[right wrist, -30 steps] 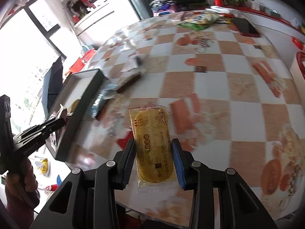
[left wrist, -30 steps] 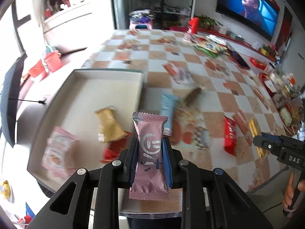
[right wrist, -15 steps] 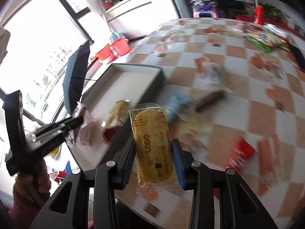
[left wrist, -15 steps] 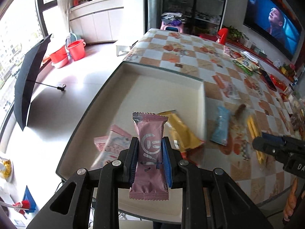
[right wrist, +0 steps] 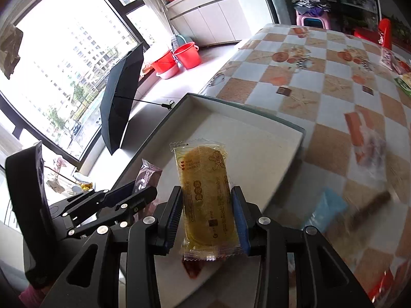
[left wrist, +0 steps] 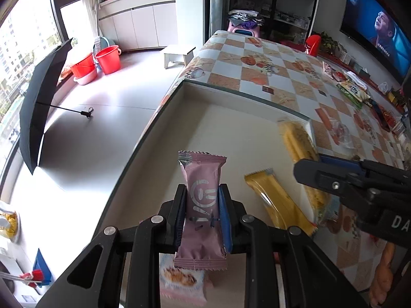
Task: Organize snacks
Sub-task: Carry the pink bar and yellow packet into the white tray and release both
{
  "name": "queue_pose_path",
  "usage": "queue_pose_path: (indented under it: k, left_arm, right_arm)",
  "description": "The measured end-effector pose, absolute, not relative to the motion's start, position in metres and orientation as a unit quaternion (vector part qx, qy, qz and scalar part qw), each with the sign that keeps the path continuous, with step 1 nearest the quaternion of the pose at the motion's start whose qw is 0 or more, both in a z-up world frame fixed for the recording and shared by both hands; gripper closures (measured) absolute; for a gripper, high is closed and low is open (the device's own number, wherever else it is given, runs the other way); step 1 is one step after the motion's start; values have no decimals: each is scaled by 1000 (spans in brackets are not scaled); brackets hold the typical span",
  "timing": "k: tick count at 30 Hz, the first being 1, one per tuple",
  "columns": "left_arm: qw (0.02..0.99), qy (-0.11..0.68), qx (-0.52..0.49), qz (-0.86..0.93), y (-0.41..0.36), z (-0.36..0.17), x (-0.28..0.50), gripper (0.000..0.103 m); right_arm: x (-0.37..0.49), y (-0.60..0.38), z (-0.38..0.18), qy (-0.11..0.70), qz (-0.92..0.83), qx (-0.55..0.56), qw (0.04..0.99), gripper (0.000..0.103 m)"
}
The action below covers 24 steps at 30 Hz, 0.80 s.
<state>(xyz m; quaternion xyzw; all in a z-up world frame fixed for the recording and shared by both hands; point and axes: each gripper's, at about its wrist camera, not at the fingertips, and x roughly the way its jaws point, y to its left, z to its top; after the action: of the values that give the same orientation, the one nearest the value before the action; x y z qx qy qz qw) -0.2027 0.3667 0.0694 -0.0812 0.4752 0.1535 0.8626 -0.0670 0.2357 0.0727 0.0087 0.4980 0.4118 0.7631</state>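
My left gripper (left wrist: 202, 205) is shut on a pink snack packet (left wrist: 203, 195), held upright above the white box (left wrist: 218, 128). My right gripper (right wrist: 208, 205) is shut on a clear packet with a yellow rice cracker (right wrist: 205, 192), also above the white box (right wrist: 257, 148). In the left wrist view the right gripper (left wrist: 308, 169) comes in from the right with its yellow cracker packet (left wrist: 295, 141) over the box. In the right wrist view the left gripper (right wrist: 143, 187) sits at the lower left with the pink packet (right wrist: 146, 174). A yellow bar packet (left wrist: 277, 202) and a pink-and-white packet (left wrist: 179, 279) lie in the box.
The box stands at the corner of a checkered table (left wrist: 282, 77) by the table's edge. Loose snacks lie on the table to the right: a blue packet (right wrist: 326, 208), a brown bar (right wrist: 370, 210), a clear red packet (right wrist: 367, 143). An open black umbrella (left wrist: 38, 107) and red buckets (left wrist: 108, 59) stand on the floor.
Both grippers have swung left from the table's snacks to over the white box, each keeping its packet. The right gripper has come close beside the left one.
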Motion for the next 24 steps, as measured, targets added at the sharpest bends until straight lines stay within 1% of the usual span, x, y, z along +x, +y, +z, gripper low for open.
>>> queue_pose_path:
  k: [3,5,6,7,9,10,11,13,19,24]
  left_arm:
    - [865,472,-70,158,369,68,-196,76]
    - [866,467,-67,163,371,68,-194,70]
    - [867,465,-68,165,371,68,-194,54]
    - [868,462,-70,167,372,69,-195,35]
    - [877,443,-71,172,372,73,-199,23]
    - [882,433,-68,171,371,76,-202,23]
    - [886,428,-62,168,368,79,-204,23]
    - [886,430,-53,167,362,79,-205,23]
    - [887,438,-50,140,341,79,-216,22]
    - [893,437,-27,105,311,82,-223,22]
  right_arm:
    - [-57,243,66,503,409,11,761,63]
    - [-51,246,63,507,406,15,760,63]
    - [-48,246,62,507,405,16,760,63]
    - [-46,247,62,508,403,15,761,62]
    - [-42,245,61,512,397,13,761,54]
    - [-41,242,62,513,395,14,762,44]
    - [-41,237,64,510,393,17,765,25]
    - [-39,227,67,504,383,21,774,7]
    - [-38,171,69,516,328,37,791,7]
    - [-48,96,62,517,246,61,818,7]
